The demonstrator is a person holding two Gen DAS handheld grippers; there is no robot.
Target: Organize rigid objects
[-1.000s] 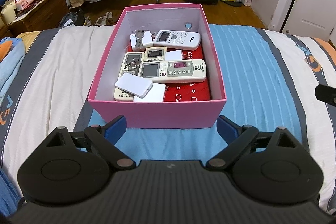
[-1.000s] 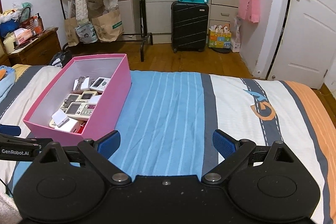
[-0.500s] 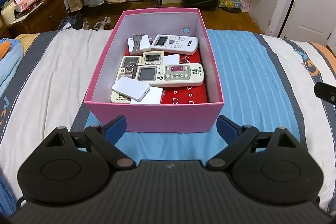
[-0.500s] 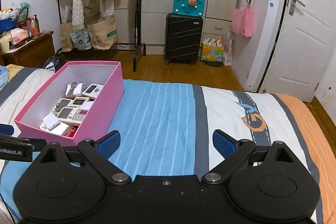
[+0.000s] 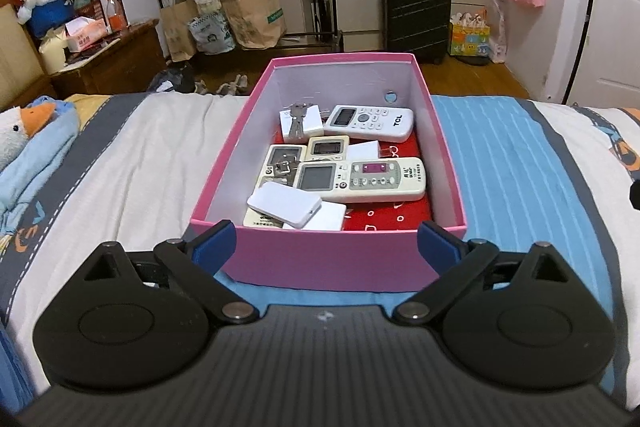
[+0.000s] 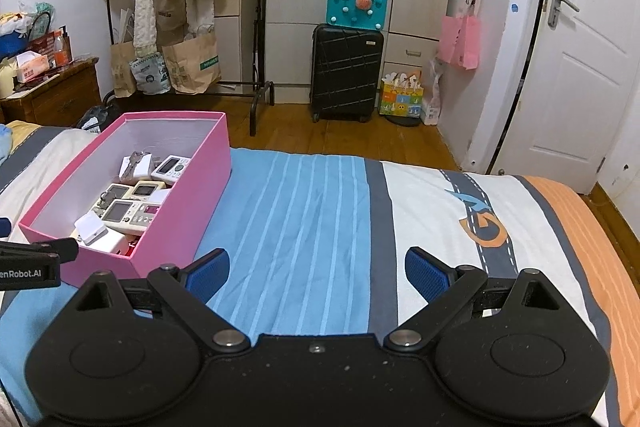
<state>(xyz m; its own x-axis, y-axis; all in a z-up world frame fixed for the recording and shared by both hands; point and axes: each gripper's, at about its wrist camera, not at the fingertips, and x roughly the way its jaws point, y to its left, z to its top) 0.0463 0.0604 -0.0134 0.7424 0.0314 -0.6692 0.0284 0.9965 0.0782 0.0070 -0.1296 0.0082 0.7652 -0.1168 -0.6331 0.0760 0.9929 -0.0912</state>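
Note:
A pink box (image 5: 328,263) (image 6: 188,187) rests on the striped bed. Inside lie several white remotes: a TCL remote (image 5: 368,123) at the back, a long remote (image 5: 362,179) across the middle, a white flat case (image 5: 284,203) at the front, and keys (image 5: 297,119) on a white block. My left gripper (image 5: 326,245) is open just before the box's near wall, holding nothing. To the right of the box, my right gripper (image 6: 316,271) hangs open and empty over the blue stripes. The left gripper's body (image 6: 28,263) shows at the left edge of the right wrist view.
The bed cover (image 6: 320,227) is striped blue, grey, white and orange. A plush duck on a blue cloth (image 5: 28,131) lies at the left. Beyond the bed are a wooden nightstand (image 5: 108,67), a clothes rack with paper bags (image 6: 188,59), a black suitcase (image 6: 346,71) and a white door (image 6: 576,75).
Both grippers have tilted upward and pulled back a little, so more of the room shows. The box and its contents have not moved. Both stay open.

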